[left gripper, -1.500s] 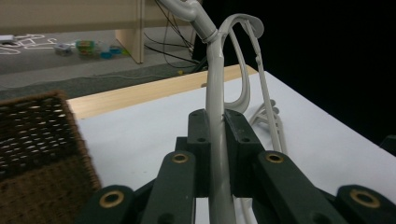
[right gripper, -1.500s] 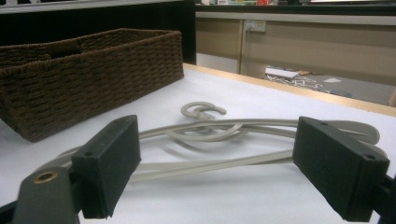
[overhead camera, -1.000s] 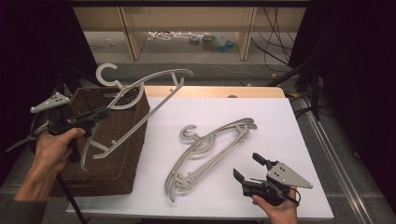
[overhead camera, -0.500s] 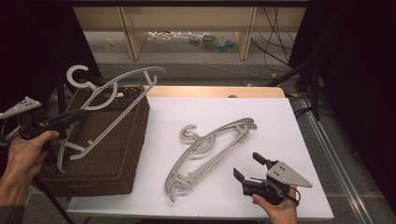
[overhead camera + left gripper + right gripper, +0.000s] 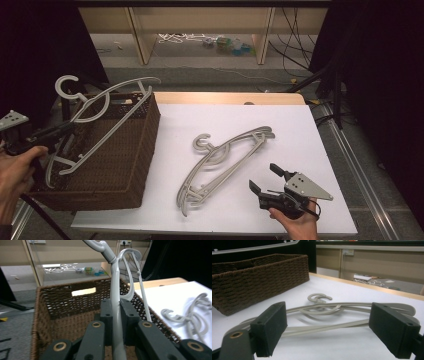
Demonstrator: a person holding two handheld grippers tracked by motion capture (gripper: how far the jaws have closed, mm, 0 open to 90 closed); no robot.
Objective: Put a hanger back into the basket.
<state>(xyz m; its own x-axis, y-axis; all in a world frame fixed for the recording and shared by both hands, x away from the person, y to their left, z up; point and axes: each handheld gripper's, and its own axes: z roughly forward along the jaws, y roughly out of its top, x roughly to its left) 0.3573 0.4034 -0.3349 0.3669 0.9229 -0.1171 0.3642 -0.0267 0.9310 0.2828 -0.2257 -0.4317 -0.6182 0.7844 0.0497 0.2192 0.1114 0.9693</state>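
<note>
While the left gripper [image 5: 42, 136] hangs over the wicker basket [image 5: 135, 165], its jaws are clamped on the shoulder bar of a grey plastic hanger [image 5: 102, 107]. That hanger rises forward and up from between the jaws, its hook beyond the basket's far rim. The right gripper [image 5: 267, 180] rests low on the white counter [image 5: 300, 130] with its jaws wide apart and empty. Directly ahead of those jaws, near but not between them, lies a stack of hangers [image 5: 225, 160], hooks pointing away.

Assessment: the hangers look light, rigid and smooth, so liable to pivot or slip in a narrow grip. The nested ones may snag together. Hold is best taken on a straight shoulder bar near mid-span.
</note>
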